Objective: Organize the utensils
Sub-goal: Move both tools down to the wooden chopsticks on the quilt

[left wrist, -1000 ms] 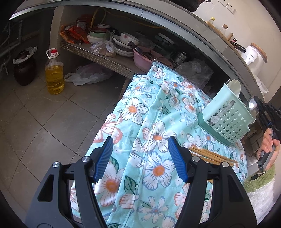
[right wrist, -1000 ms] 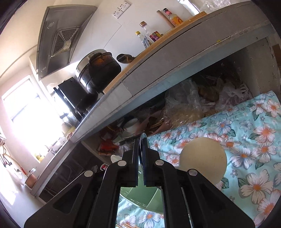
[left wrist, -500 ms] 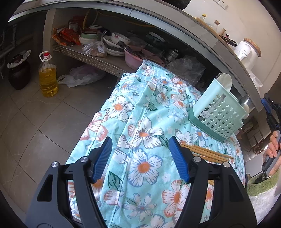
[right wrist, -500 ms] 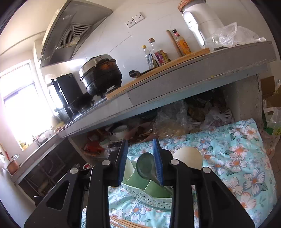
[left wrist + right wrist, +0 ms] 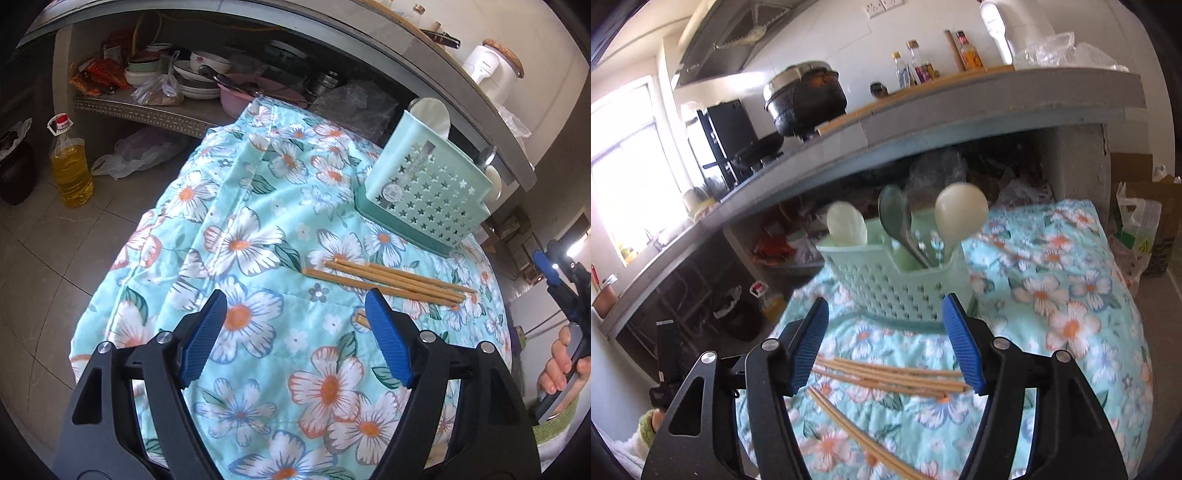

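While both grippers open, chopsticks (image 5: pixel 886 376) lie beyond the right fingers (image 5: pixel 960 341).

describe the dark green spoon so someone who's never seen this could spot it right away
Find the floral cloth and the pale green perforated caddy standing on it. Three utensils stick up out of the caddy; the spoon is the middle one, bowl up. It is the only dark green one, between a pale translucent scoop and a cream ladle.

Home kitchen — range hood (image 5: pixel 716 40), black pot (image 5: pixel 805 98), stacked bowls (image 5: pixel 195 75)
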`<state>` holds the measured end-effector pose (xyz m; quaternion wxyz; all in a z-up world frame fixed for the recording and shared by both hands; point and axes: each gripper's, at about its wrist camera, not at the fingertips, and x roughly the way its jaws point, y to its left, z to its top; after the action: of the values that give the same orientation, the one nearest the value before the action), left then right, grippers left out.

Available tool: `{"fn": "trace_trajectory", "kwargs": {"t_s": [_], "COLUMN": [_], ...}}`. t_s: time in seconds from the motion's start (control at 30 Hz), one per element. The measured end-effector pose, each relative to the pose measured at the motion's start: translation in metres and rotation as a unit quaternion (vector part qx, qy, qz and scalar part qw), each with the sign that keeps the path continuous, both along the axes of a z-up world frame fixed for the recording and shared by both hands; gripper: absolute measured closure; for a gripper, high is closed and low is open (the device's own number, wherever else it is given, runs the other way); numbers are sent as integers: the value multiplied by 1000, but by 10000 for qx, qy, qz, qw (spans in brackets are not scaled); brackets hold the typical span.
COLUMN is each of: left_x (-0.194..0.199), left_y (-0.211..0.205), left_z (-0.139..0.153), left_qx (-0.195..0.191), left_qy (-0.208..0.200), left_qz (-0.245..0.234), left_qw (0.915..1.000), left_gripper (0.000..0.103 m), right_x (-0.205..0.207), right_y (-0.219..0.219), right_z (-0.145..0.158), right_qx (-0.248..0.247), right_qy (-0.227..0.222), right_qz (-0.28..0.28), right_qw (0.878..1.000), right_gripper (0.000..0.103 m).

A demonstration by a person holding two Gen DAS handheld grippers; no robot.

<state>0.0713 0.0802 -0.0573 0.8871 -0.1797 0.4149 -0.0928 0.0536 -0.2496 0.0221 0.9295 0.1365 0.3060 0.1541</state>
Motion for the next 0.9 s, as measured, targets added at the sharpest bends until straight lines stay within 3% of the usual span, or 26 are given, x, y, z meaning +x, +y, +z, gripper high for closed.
{"fn": "trace_trajectory", "kwargs": {"t_s": [0.23, 0.3, 0.43, 0.67, 0.9], "left_x": [0, 2, 3, 1, -4], "left_y": [-50, -60, -66, -49, -43], "left_z": [-22, -33, -38, -38, -39], "left_qx": [467, 579, 636, -4, -458], "left_qy": [439, 675, 651, 575, 669], "left_qz": [-804, -902, -911, -509, -357], "left_qw": [9947, 9919, 9917, 9970, 9961], "left_gripper": [19, 17, 8, 8, 8], "right_x": [2, 5, 11, 9, 11], "right_y": [17, 18, 16, 11, 11], "right_z": [-64, -81, -110, -114, -113], "right_qx": [-201, -175, 0, 469, 495], "right_qy": [1203, 1464, 2027, 1904, 1956], "right_qz": [-124, -186, -222, 54, 106], "right_qw": [9925, 9889, 9790, 9806, 9794], "right_gripper": [27, 26, 25, 8, 6]}}
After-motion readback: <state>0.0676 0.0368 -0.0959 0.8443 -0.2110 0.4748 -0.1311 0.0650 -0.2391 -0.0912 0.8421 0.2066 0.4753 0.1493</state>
